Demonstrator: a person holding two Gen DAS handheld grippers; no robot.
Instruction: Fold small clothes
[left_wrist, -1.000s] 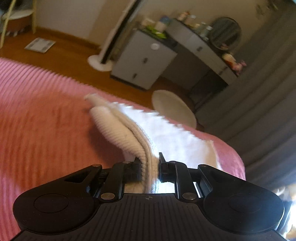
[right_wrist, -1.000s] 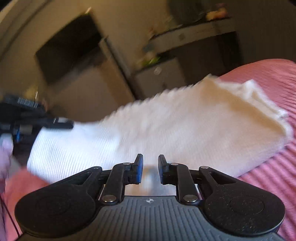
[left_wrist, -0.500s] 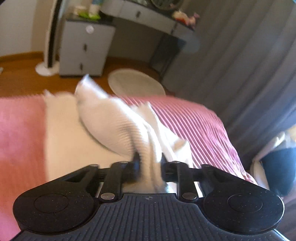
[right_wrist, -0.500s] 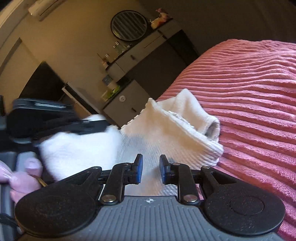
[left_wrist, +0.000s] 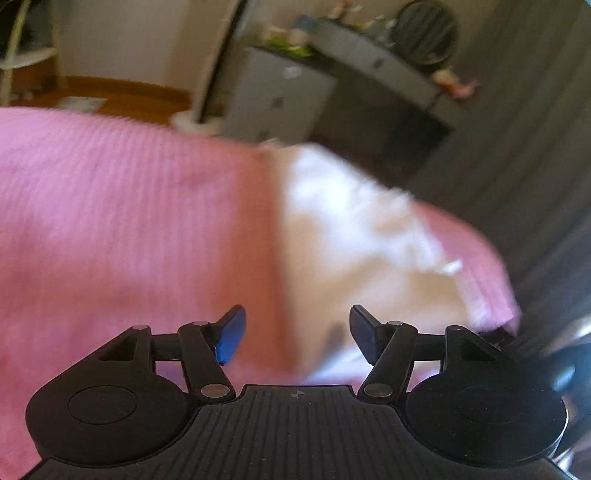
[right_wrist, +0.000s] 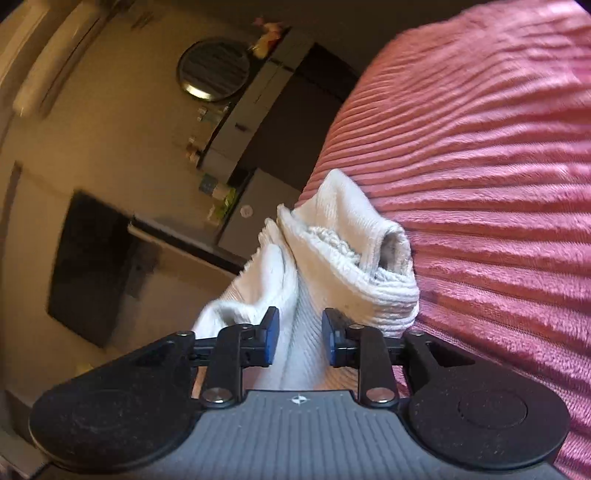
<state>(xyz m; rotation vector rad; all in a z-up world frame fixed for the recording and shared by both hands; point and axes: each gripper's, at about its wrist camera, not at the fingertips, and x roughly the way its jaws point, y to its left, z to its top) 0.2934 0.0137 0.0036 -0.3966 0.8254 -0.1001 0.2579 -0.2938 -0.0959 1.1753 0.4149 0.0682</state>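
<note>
While the jaws of the left gripper (left_wrist: 297, 334) were opening with nothing gripped between them, the white sock (left_wrist: 354, 236) lay blurred just ahead of its fingers on the pink bedspread (left_wrist: 129, 221). The right gripper (right_wrist: 298, 338) was also opening, sock fabric lying between its pads (right_wrist: 272, 334), apparently no longer pinched. A grey cabinet (left_wrist: 273, 99) stood beyond.

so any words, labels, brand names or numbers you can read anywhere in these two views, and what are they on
None can be read in either view.
Bottles and small items on the grey desk: any labels too small and blurred.
Round mark on the grey cabinet: no text legible.
White sock and pink ribbed bedspread: no print visible.
Left claw and right claw: only a small cross mark on each body, no letters.
</note>
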